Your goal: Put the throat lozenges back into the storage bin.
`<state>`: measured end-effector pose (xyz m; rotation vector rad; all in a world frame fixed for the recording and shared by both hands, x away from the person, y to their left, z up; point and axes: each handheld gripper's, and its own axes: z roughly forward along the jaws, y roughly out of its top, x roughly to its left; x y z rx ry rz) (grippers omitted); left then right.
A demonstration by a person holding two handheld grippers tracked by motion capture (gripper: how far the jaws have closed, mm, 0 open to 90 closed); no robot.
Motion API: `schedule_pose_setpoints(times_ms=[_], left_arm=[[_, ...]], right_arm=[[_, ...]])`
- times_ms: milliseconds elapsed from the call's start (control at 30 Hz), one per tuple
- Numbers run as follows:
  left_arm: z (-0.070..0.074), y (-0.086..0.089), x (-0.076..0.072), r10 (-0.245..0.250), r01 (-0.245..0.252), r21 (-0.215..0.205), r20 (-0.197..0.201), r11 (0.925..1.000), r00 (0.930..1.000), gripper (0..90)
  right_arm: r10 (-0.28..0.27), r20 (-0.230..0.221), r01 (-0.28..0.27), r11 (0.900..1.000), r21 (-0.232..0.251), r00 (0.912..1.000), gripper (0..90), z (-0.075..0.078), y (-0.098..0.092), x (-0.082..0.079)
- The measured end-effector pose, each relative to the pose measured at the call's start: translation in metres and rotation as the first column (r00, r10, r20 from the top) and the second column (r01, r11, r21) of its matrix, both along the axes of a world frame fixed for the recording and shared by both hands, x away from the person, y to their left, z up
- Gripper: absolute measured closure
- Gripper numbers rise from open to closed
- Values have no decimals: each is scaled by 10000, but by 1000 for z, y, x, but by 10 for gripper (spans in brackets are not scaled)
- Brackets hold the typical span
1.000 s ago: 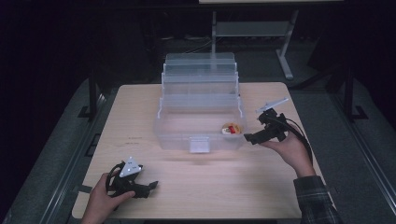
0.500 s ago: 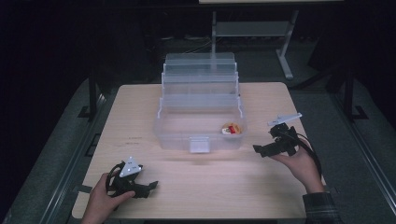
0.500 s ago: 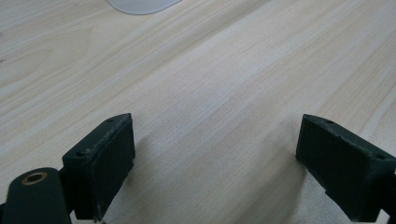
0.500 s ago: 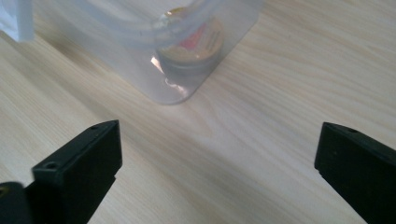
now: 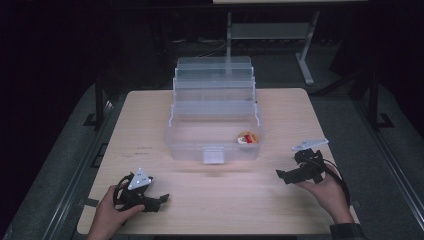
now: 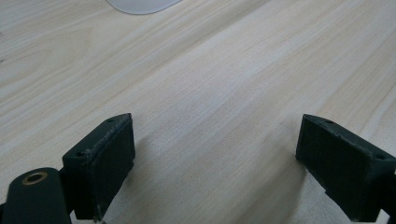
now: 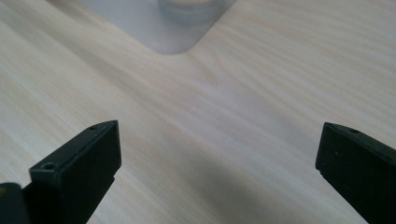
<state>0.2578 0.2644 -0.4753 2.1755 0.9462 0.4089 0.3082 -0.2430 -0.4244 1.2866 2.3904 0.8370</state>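
1. Small red-and-yellow object [image 5: 246, 138] lies inside the clear tiered organizer box [image 5: 215, 120], in the bottom bin's front right corner; its exact kind is too small to tell.
2. Clear tiered organizer box stands open at the middle of the wooden table [image 5: 280, 200], its upper trays stepped back toward the far edge.
3. Right gripper [image 5: 289, 176], a second ago held close to the box's right front corner beside the object, now sits well away from the box, nearer the person's edge of the table. Its jaws stand wide apart and hold nothing; the right gripper view shows bare tabletop between them and a corner of the box ahead.
4. Left gripper [image 5: 159, 200] rests in the same place as before, in front of and to the left of the box, jaws spread and empty over bare wood.
5. Interpretation: the withdrawal of the right gripper, empty, with the object left in the bin, suggests that the placing step is complete and both hands are returning to rest.
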Motion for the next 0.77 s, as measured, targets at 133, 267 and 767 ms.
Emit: schedule_pose_setpoints(times_ms=[133, 267, 767], left_arm=[[0, 0, 0, -20, 20, 24, -5, 10000, 10000, 108], [0, 0, 0, -11, 11, 26, -21, 10000, 10000, 108], [0, 0, 0, -28, 28, 45, -3, 10000, 10000, 108]], right_arm=[[-77, -8, 77, 10000, -2, 10000, 0, -9, -4, -9], [-188, -40, 188, 9998, 24, 9998, 0, -17, -10, -18], [-479, -90, 478, 9988, -120, 9988, 0, -39, -24, -37]])
